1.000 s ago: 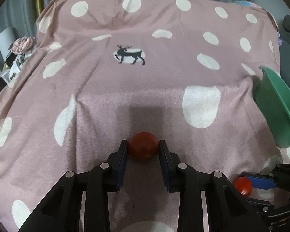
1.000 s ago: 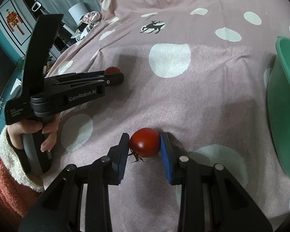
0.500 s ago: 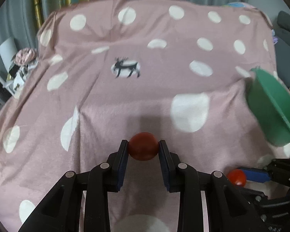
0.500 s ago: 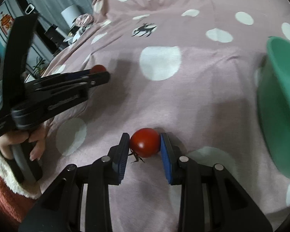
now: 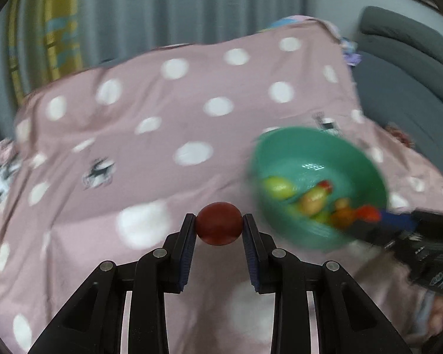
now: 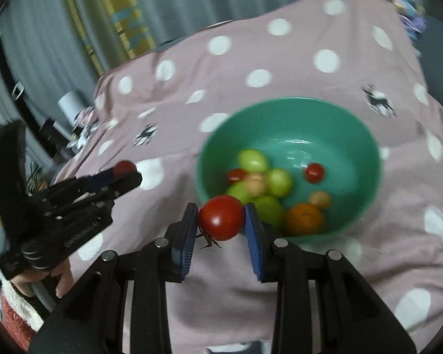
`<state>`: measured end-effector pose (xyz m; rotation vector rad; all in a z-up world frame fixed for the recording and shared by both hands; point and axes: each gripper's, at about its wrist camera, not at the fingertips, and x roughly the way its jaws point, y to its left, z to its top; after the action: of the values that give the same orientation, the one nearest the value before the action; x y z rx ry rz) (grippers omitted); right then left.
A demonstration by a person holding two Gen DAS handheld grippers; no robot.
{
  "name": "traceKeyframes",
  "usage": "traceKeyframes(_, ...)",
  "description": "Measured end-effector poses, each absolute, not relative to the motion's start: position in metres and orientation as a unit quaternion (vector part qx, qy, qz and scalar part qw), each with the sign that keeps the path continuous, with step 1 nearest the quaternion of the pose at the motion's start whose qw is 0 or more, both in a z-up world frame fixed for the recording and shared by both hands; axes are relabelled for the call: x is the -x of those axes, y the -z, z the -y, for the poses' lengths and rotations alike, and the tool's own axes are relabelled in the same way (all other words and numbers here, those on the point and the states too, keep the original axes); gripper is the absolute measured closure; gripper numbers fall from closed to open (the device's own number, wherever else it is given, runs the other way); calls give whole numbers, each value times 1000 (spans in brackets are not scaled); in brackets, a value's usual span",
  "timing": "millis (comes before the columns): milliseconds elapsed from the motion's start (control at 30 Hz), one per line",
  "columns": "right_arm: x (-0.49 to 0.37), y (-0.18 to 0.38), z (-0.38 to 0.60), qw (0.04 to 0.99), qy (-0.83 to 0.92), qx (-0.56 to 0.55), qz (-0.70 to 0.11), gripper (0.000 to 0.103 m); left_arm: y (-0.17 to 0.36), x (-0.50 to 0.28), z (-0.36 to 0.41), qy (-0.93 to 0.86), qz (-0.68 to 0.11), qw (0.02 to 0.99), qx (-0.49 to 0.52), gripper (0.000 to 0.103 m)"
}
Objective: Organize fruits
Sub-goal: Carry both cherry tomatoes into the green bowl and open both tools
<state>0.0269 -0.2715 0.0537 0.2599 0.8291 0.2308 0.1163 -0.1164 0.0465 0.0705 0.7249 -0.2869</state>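
My left gripper [image 5: 219,227] is shut on a dark red tomato [image 5: 219,227], held above the pink dotted cloth, left of the green bowl [image 5: 283,150]. My right gripper [image 6: 221,218] is shut on a bright red tomato [image 6: 221,216] with its stem down, held just over the near rim of the green bowl [image 6: 280,109]. The bowl holds several green, red and orange fruits [image 6: 277,181]. In the right wrist view the left gripper [image 6: 124,174] with its tomato is at the left. In the left wrist view the right gripper [image 5: 378,216] reaches over the bowl.
The pink cloth with white dots [image 5: 168,112] covers the whole surface. A grey sofa [image 5: 413,67] is at the far right. Curtains [image 5: 162,6] hang behind. Clutter [image 6: 76,121] lies off the cloth's left edge.
Both grippers have lifted off the cloth with their tomatoes and swung toward the bowl. The bowl's inside, unseen before, is now in both views. Both views are motion-blurred.
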Motion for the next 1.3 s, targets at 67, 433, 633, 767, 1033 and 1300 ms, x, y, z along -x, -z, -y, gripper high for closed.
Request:
traceKeyframes(67, -27, -48, 282, 900, -95, -128, -406, 70, -51, -128, 143, 162, -368, 915, -28, 72)
traceKeyframes(433, -34, -38, 312, 893, -66, -167, -412, 70, -17, -157, 206, 161, -394, 902, -65, 72)
traceKeyframes(633, -36, -34, 308, 895, -69, -148, -414, 70, -15, -158, 202, 178, -388, 904, -28, 72)
traceKeyframes(767, -31, -32, 301, 905, -73, -105, -406, 68, -14, -159, 201, 193, -382, 904, -25, 64)
traceKeyframes(1033, -26, -35, 304, 910, -70, -85, -400, 66, -19, -155, 210, 168, -359, 914, -81, 45)
traceKeyframes(1300, -4, -45, 307, 919, -33, -40, -391, 10, -32, -145, 199, 147, -357, 920, -62, 0)
